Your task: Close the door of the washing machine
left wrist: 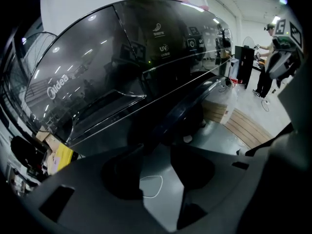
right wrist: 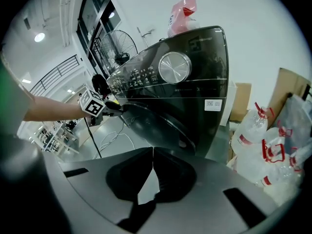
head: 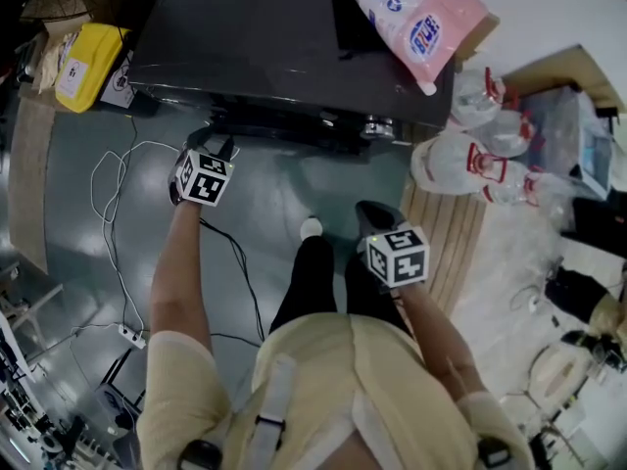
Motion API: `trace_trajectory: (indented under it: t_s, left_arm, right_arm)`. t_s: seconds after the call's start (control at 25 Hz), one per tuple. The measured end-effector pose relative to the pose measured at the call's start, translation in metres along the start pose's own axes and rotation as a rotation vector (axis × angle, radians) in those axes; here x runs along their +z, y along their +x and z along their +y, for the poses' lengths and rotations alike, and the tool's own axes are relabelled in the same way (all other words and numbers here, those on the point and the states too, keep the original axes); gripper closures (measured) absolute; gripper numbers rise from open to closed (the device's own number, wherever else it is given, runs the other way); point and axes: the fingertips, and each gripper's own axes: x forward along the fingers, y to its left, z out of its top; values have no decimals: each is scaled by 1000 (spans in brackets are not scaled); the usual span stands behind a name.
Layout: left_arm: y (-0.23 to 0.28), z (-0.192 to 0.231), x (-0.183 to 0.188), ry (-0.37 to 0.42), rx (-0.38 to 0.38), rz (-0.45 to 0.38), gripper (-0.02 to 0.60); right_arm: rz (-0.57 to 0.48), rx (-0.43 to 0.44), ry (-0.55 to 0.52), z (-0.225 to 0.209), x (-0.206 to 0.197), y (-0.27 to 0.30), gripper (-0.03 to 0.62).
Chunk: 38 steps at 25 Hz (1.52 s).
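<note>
One door (left wrist: 187, 108) just ahead of left gripper (left wrist: 157, 149) | jaws apart | right gripper (right wrist: 152, 152) jaws together

Glossy floor (head: 265, 184) (grey-green), wooden pallet (head: 446, 233), white wall (right wrist: 253, 13) behind.

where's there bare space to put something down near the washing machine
The washing machine top is bare left of the pink bag. The grey floor between the machine's front and the person's legs is also free. Crowded: cables on the floor at left, plastic bottles on the wooden pallet at right.
</note>
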Motion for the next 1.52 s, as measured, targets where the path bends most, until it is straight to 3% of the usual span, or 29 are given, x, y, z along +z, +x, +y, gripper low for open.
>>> trace_trajectory:
  t_s: [0.16,0.4,0.68,1.04,1.52]
  left_arm:
    - [-7,-4,1,-74,26,-22,410]
    - [-24,-35,13,-60,14,-61,410]
    - [-60,-58,36,-175,42,-127,410]
    - [-129,-105,62,-448,-12,-224,413]
    - [-198,-165,83,-661,-55,-309,459]
  right_arm:
    - [-12,-1,-15,-6,5,-8,589]
    - [-26,-5,-8,-19,2,-24,589]
    - [-51,13,-12,-31,3,-37,589]
    - [-115,44,4,-45,12,-53,589]
    - [-198,67,20,-58,23,-77,589]
